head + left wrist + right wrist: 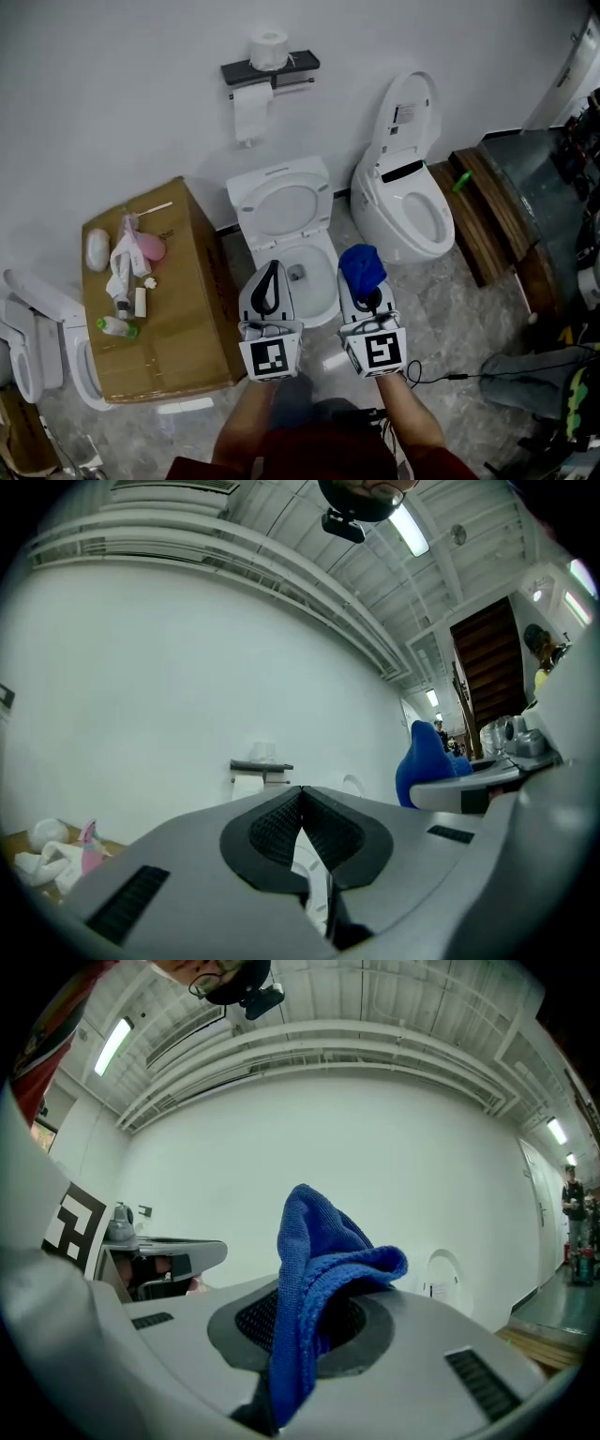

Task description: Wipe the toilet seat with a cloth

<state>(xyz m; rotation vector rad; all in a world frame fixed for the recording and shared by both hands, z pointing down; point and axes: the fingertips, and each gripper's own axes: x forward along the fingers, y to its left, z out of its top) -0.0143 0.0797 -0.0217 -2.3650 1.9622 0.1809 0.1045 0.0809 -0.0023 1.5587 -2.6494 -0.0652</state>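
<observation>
Right gripper (309, 1309) jaws are clamped on a blue cloth (314, 1241), which bunches loosely beyond the tips; left gripper (302, 797) jaws are closed together and empty. Both hang over the open bowl (317, 291), with the toilet seat (244, 208) at twelve o'clock, apparently raised and not yet touched by the cloth. Assessed hazards: the loose bunch could drag free of the jaws under wiping pressure, trail into the bowl, or fold back so bare jaw tips scrape the seat.
</observation>
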